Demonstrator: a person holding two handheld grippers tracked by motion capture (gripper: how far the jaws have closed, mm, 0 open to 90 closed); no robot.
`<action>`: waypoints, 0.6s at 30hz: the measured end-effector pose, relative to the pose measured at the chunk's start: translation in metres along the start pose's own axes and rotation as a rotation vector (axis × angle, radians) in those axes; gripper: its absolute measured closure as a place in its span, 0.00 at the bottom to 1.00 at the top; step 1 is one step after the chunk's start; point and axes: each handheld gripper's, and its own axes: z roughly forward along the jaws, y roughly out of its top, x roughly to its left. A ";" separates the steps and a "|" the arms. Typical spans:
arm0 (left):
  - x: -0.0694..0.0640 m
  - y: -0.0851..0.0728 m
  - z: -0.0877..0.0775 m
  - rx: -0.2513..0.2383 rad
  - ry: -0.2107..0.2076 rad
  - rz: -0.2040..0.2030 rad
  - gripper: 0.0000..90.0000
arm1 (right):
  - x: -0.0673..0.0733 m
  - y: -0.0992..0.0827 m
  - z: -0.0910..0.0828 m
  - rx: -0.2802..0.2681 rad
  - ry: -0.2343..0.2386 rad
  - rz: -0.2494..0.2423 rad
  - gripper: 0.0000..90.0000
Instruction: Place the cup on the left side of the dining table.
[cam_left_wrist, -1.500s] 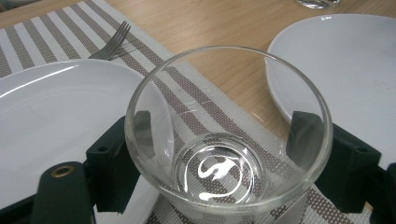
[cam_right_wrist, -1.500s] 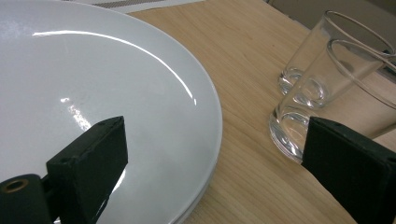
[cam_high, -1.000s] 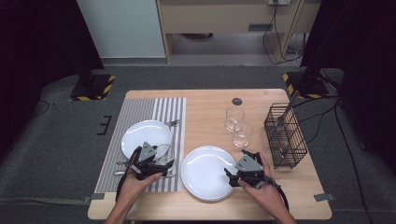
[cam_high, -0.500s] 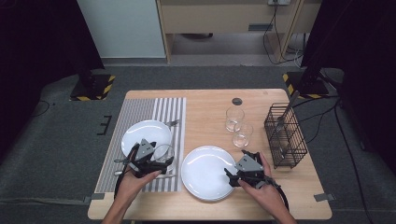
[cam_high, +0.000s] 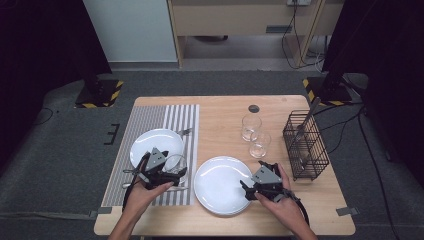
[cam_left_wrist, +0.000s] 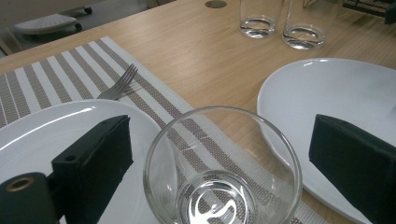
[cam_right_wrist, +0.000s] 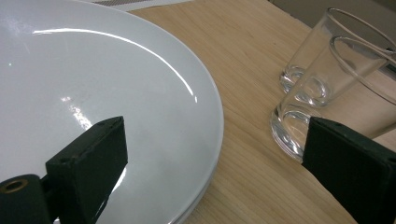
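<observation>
In the high view both forearms come in from the near edge of the table (cam_high: 225, 107); the left gripper (cam_high: 172, 175) lies low over the striped mat (cam_high: 170, 120), pointing right at a glass (cam_high: 175, 162) beside the left plate (cam_high: 152, 142), and the right gripper (cam_high: 247, 187) rests at the right rim of the middle plate (cam_high: 220, 185), pointing left. Counted there: two plates, three glasses (two (cam_high: 250, 127) (cam_high: 260, 145) stand close together mid-table), one wire basket (cam_high: 305, 145) at the right edge. In the left gripper view the jaws stand wide apart, one on each side of the glass (cam_left_wrist: 222, 170), not touching it; it stands upright on the mat (cam_left_wrist: 60, 77) between the two plates, with a fork (cam_left_wrist: 119, 84) beyond and bare wood farther off. In the right gripper view the jaws are spread wide, holding nothing, one over the plate (cam_right_wrist: 107, 93), the other near the two glasses (cam_right_wrist: 327, 88), with a strip of bare wood between.
</observation>
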 end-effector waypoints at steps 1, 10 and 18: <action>0.000 0.000 0.000 0.000 0.000 0.000 0.06 | 0.000 0.000 0.000 0.001 0.000 0.000 0.07; 0.000 0.008 -0.004 -0.014 0.004 0.007 0.06 | -0.001 0.000 0.000 0.000 0.001 0.001 0.07; -0.003 0.019 -0.010 -0.037 0.011 0.022 0.06 | -0.001 0.000 0.000 0.000 0.001 0.003 0.07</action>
